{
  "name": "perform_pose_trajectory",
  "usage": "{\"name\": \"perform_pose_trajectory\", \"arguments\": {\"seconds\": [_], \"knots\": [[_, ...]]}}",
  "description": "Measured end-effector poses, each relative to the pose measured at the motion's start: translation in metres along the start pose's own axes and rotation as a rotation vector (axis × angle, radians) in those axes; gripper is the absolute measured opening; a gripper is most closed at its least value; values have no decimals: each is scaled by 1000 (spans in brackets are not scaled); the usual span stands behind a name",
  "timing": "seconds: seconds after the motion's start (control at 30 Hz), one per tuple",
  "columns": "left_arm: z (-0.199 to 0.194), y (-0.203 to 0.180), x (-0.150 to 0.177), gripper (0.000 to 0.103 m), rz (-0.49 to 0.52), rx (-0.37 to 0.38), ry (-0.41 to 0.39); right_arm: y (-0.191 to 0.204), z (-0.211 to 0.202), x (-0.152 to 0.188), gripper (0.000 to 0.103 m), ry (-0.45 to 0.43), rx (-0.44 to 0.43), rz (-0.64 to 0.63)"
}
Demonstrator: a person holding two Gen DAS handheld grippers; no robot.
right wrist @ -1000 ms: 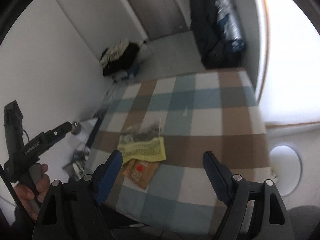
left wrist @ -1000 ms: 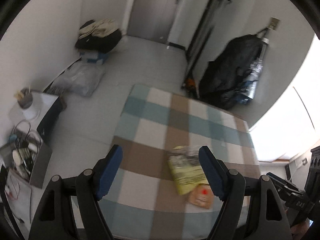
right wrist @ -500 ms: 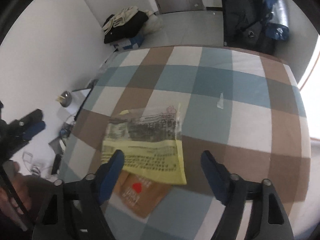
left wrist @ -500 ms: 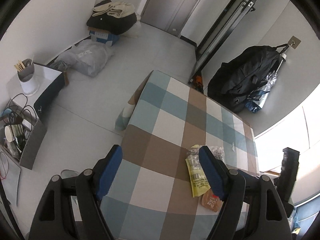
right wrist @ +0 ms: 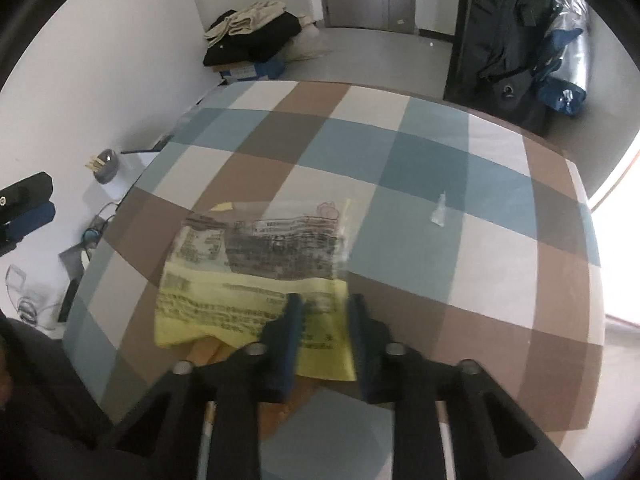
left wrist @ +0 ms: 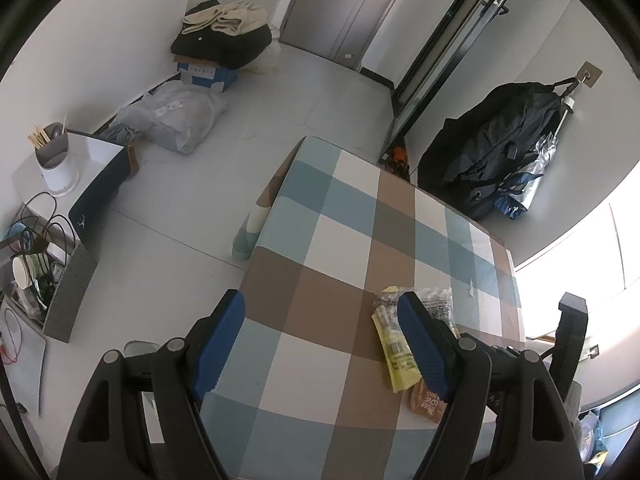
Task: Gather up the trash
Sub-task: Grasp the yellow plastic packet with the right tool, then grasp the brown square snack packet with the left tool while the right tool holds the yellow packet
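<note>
A yellow printed wrapper with a clear top part lies on the checked tablecloth, over a brown snack packet. My right gripper points down at the wrapper's near right corner. Its jaws are closing, the corner lies between them, and a narrow gap still shows. A small clear scrap lies further right. In the left wrist view the yellow wrapper and brown packet sit by the right finger. My left gripper hangs open above the table's near left part, holding nothing.
The table edge drops to a grey floor on the left. On the floor stand a white box with a utensil cup, a grey plastic bag and a black bag with folded cloth. Dark coats hang on the far wall.
My right gripper dropped close over the yellow wrapper and its wide jaws narrowed around the wrapper's corner. The left wrist view swung slightly, then held still with its jaws unchanged.
</note>
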State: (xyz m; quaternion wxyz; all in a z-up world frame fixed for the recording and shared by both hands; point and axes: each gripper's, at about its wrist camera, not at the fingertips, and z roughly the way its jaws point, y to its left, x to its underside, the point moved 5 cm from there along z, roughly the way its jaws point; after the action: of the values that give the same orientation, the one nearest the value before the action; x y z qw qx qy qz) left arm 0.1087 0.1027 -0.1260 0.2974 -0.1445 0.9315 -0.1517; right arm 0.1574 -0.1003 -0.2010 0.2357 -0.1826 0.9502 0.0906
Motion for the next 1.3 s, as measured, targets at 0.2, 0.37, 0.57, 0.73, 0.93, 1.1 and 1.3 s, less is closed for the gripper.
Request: {"name": "perform_pose_trajectory", "arguments": {"seconds": [0.2, 0.37, 0.57, 0.73, 0.93, 1.1, 1.3], "knots": [[3, 2, 1, 76, 3, -23, 2, -9, -2, 0, 7, 11, -86, 86], [5, 4, 4, 76, 16, -67, -1, -22, -19, 1, 3, -31, -138, 165], [10, -10, 12, 76, 86, -94, 18, -47, -50, 7, 3, -106, -285, 312], [20, -30, 25, 76, 160, -91, 83, -65, -85, 12, 3, -179, -295, 331], [25, -64, 41, 76, 256, -42, 141, -94, -124, 20, 3, -258, -282, 377], [41, -98, 65, 76, 361, 15, 249, -116, -146, 28, 3, -305, -265, 402], [59, -127, 89, 76, 506, 45, 325, -137, -164, 46, 3, -317, -244, 403]]}}
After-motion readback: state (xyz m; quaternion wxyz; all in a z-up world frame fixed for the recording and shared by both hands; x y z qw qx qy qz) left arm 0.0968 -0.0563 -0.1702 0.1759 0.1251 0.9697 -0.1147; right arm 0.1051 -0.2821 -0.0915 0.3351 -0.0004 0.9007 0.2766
